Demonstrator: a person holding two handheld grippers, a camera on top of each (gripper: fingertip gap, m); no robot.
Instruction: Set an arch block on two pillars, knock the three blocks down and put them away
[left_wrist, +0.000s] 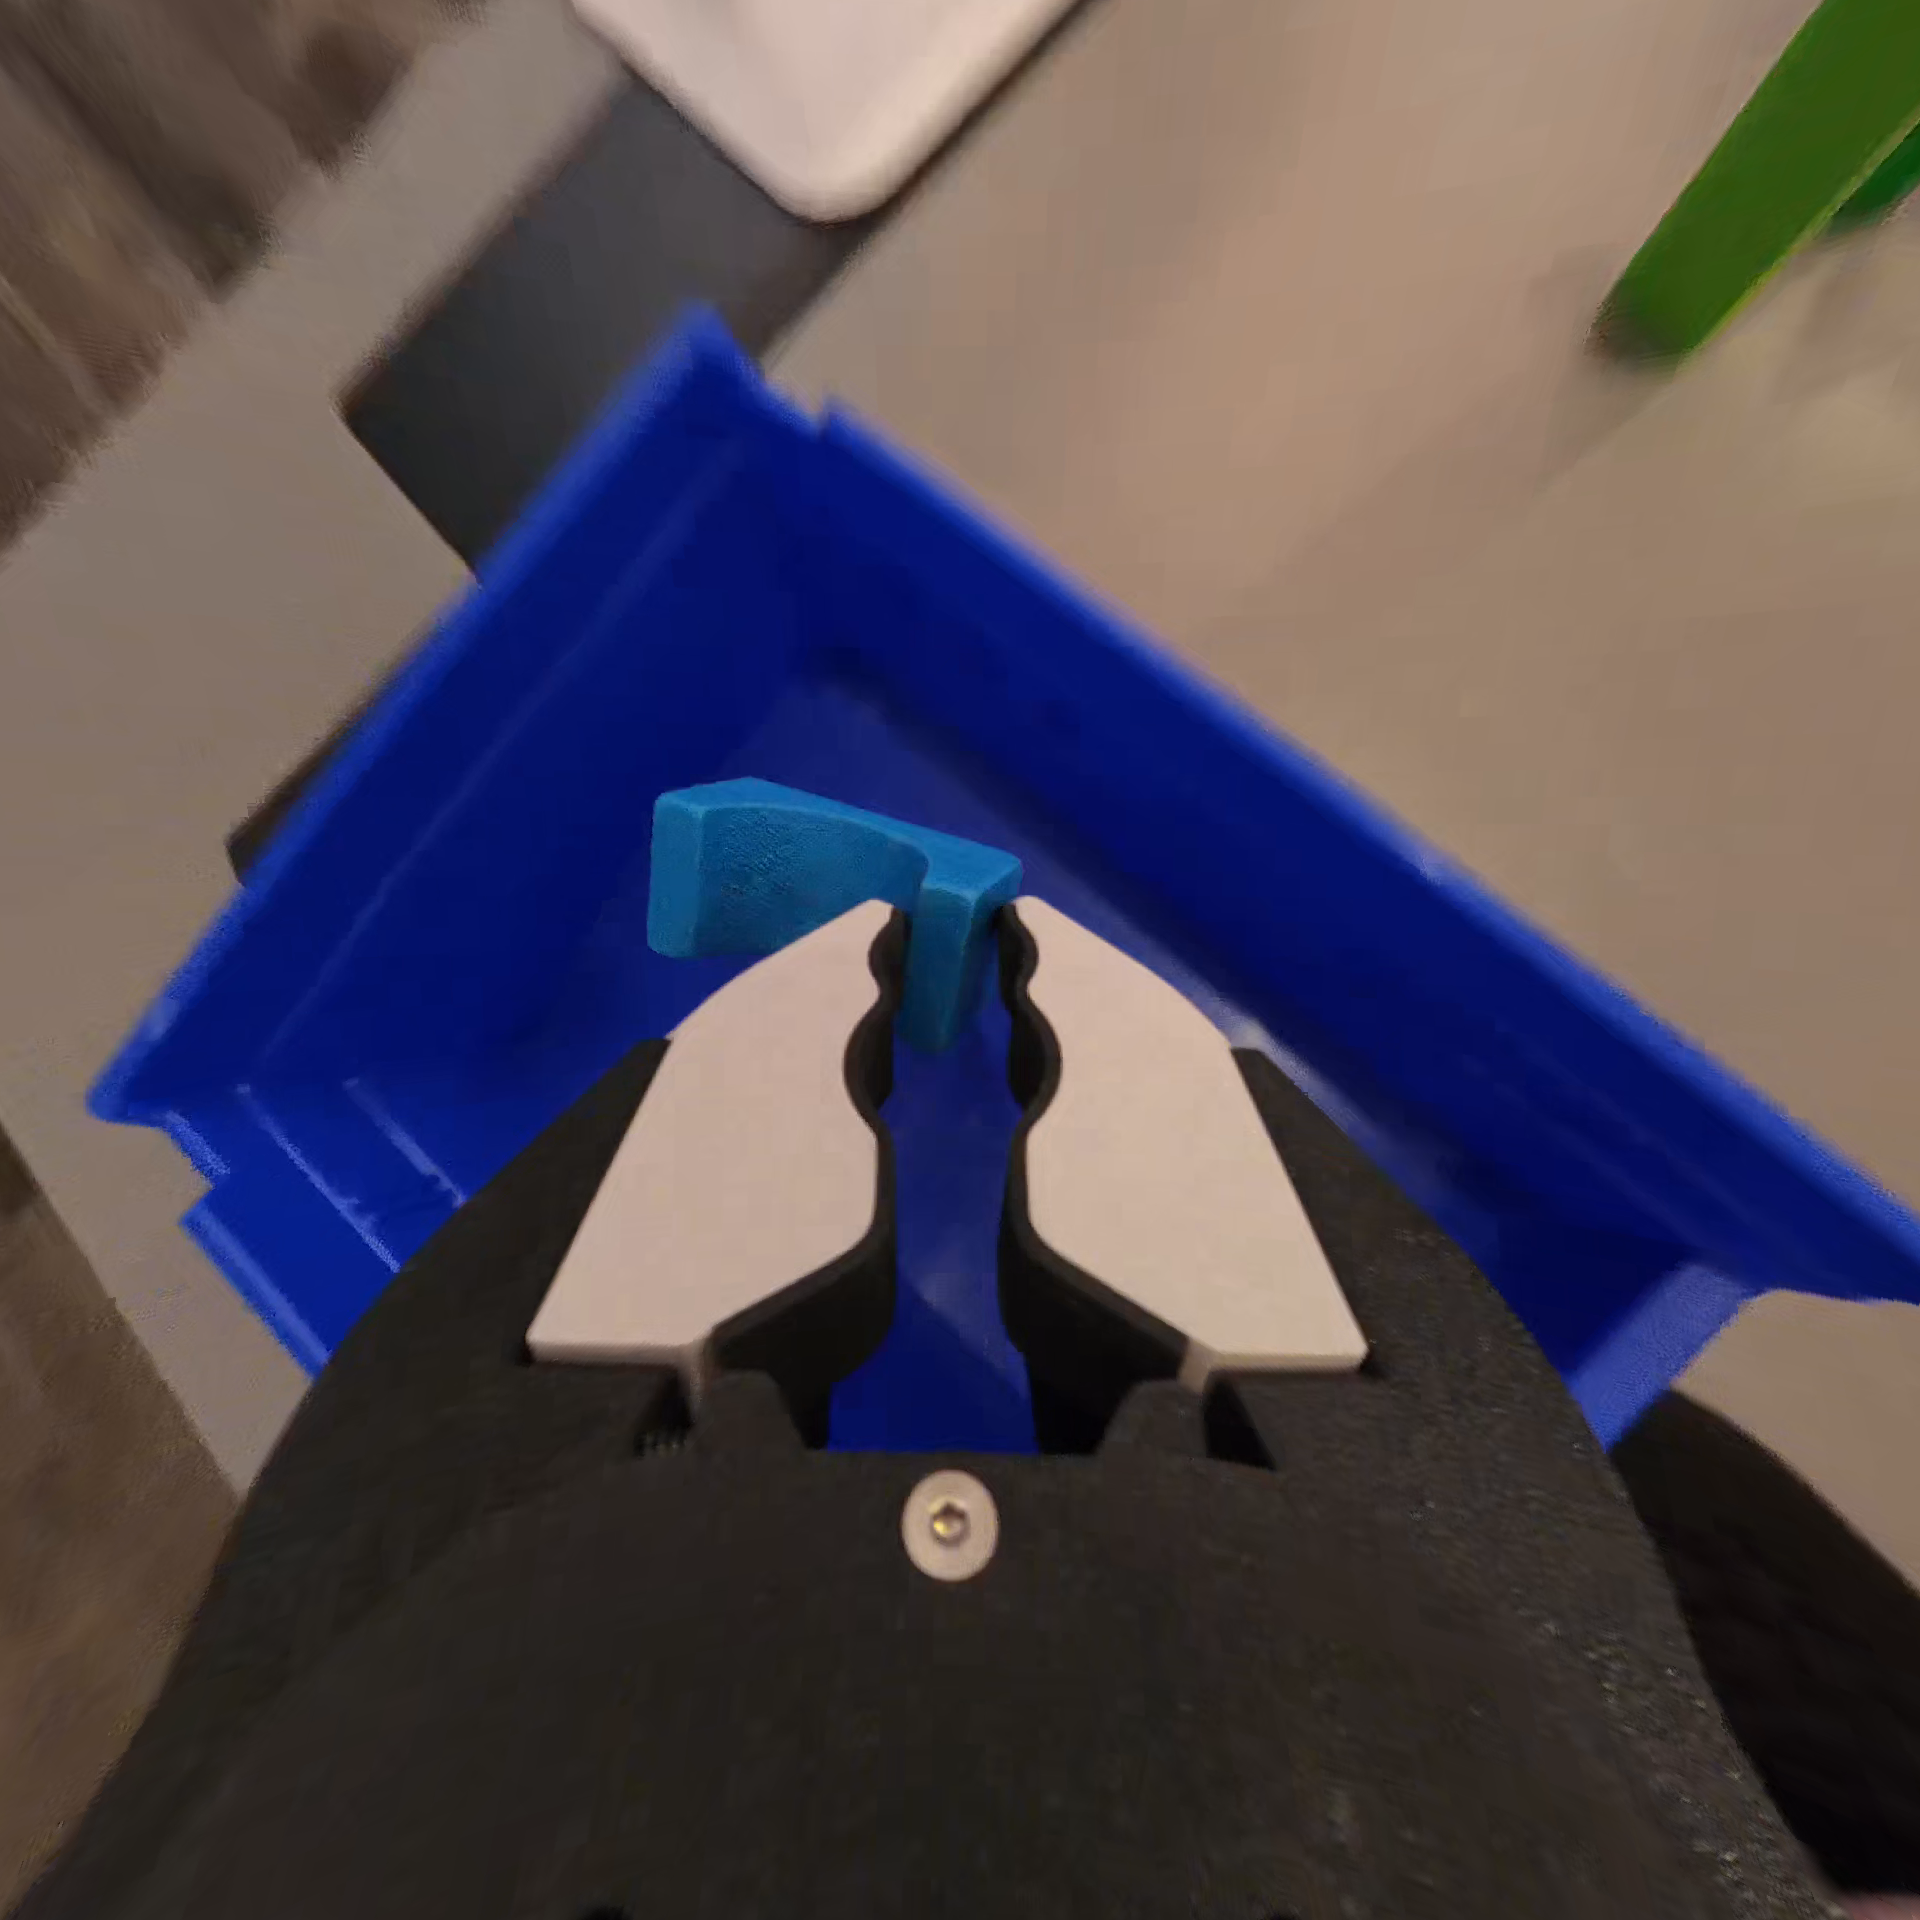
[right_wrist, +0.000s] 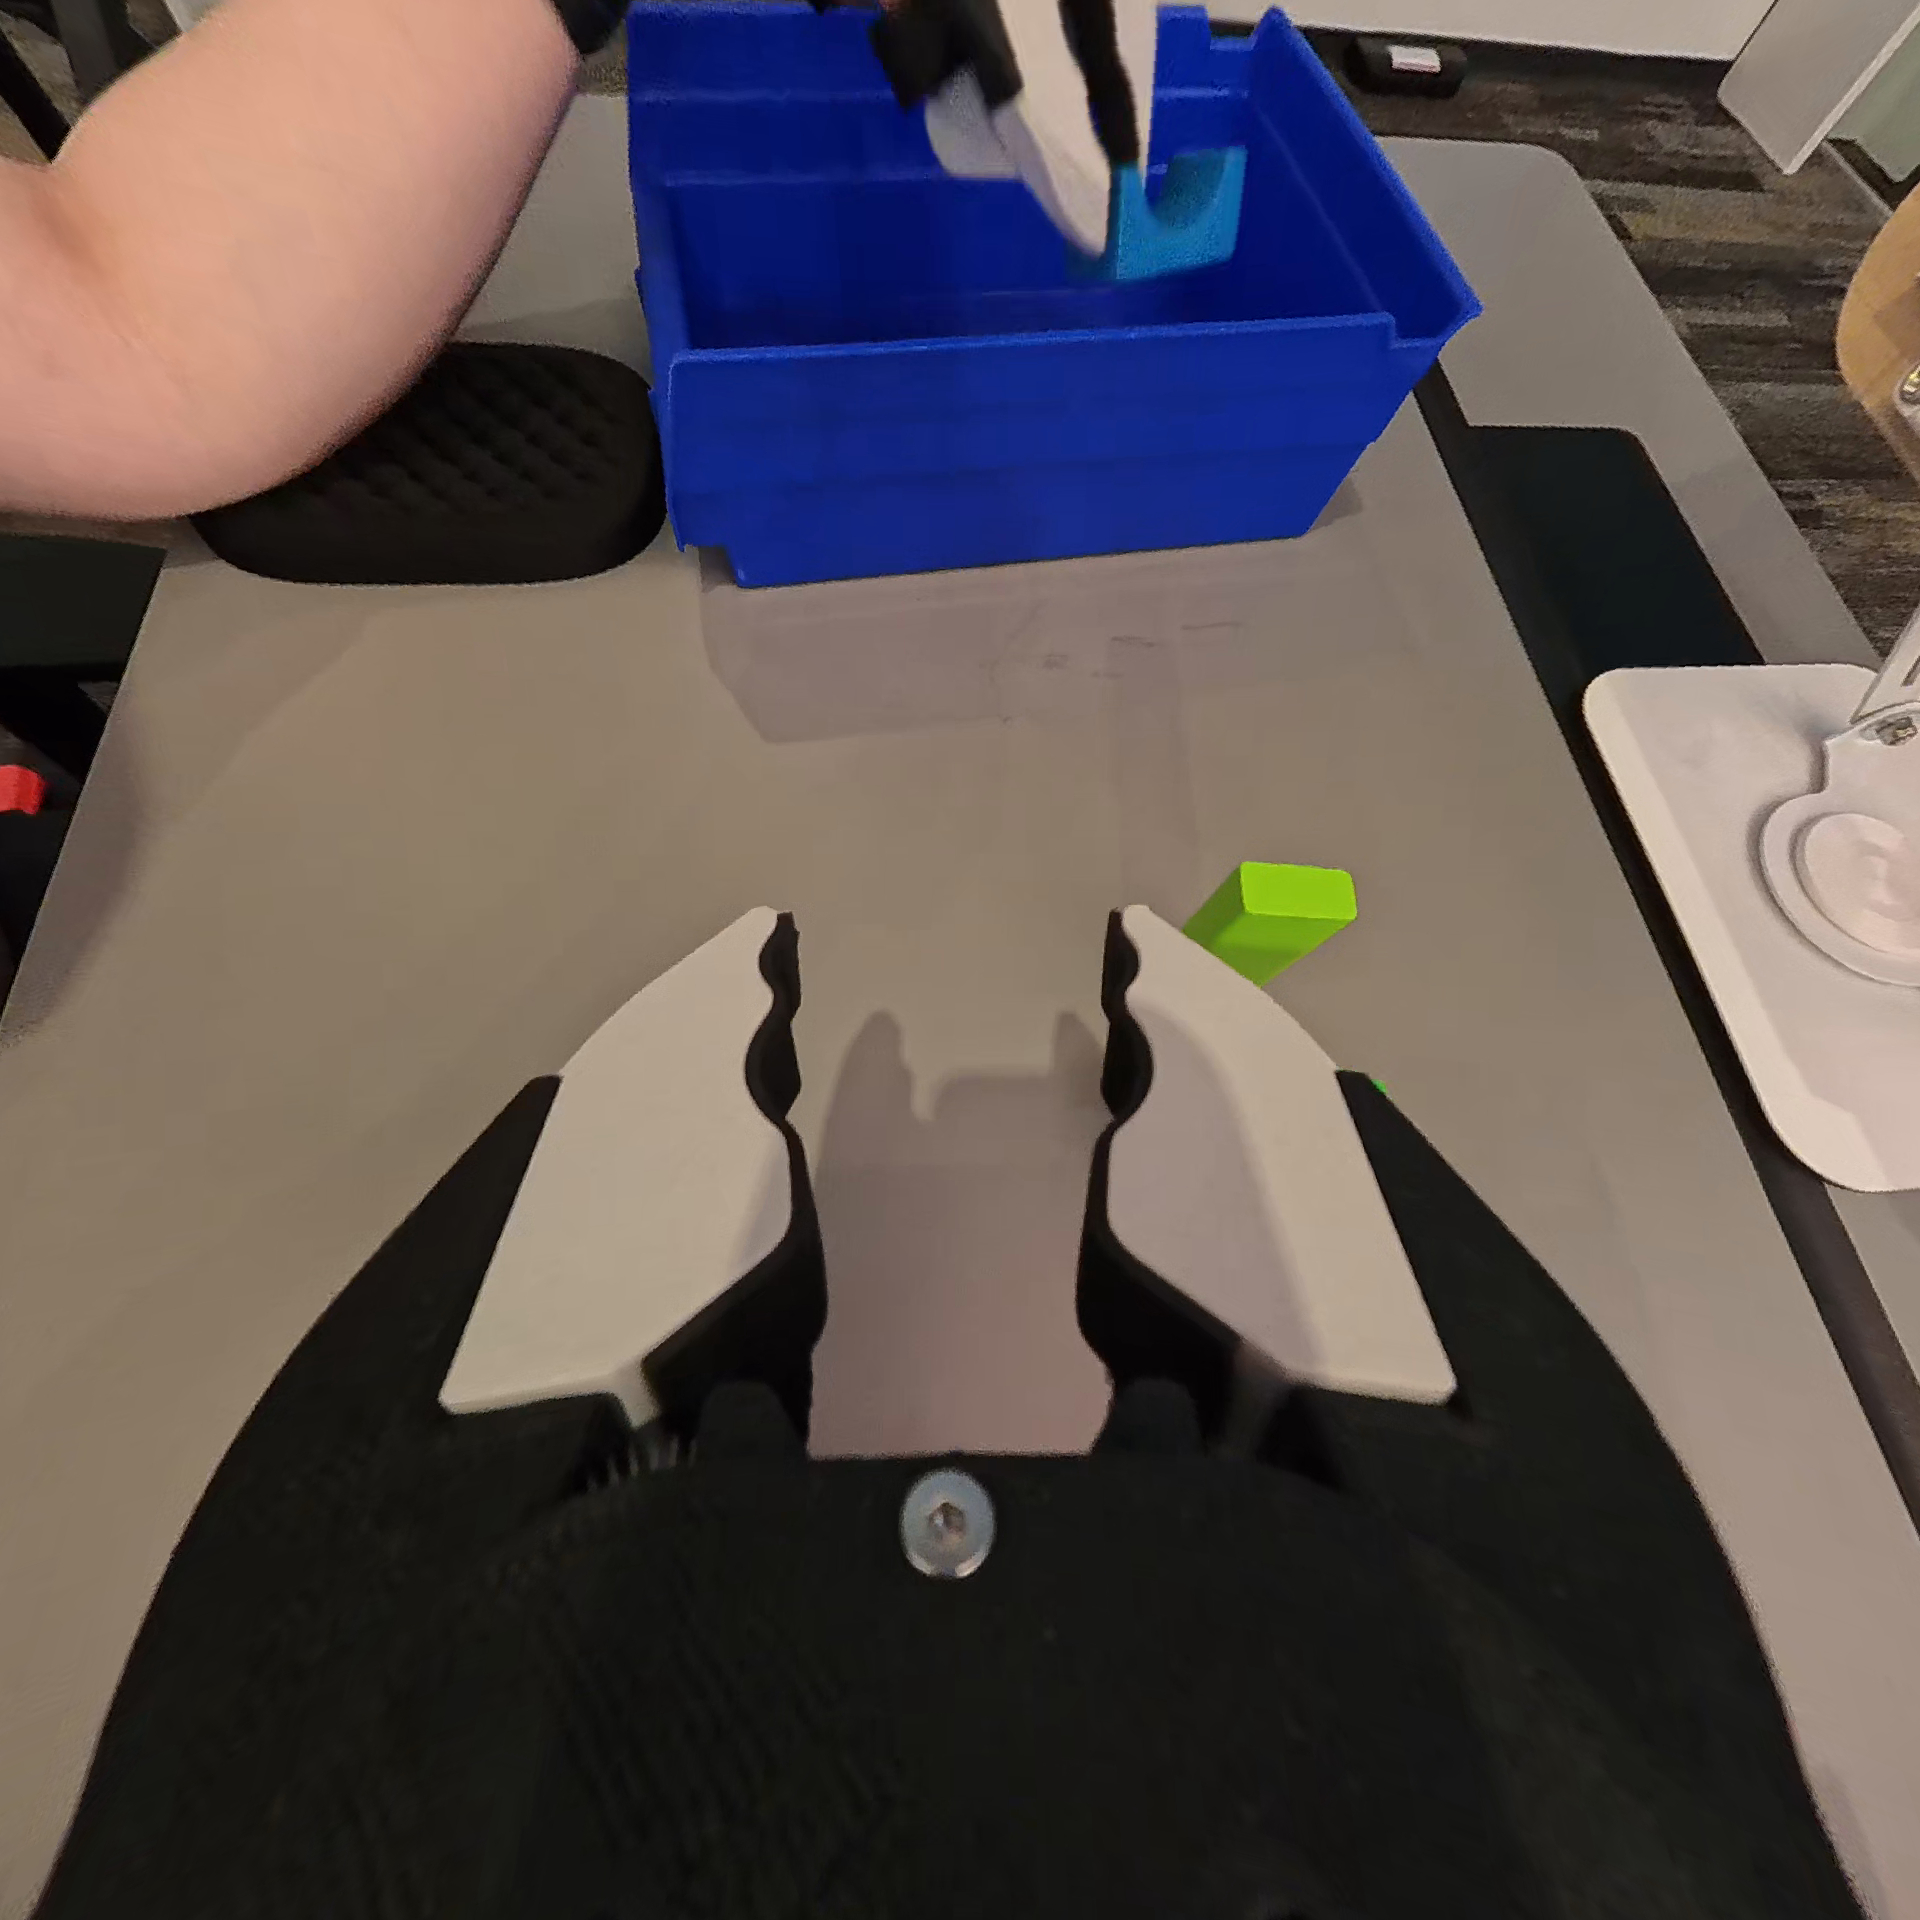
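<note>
Blue bin (right_wrist: 1018, 416) is the landmark: the left gripper (left_wrist: 951, 914) hangs inside it, pinching one leg of the light-blue arch block (left_wrist: 790, 873), presumably for release; the right gripper (right_wrist: 951, 925), spread wide and empty, waits in front of the bin beside a green pillar (right_wrist: 1273, 920)

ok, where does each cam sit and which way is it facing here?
Left wrist: on the left gripper, looking down into the blue bin; its fingers pinch the blue arch block.
Right wrist: on the open right gripper, low over the grey table, facing the bin; a forearm shows.
Shared: bin, arch block, green block.
</note>
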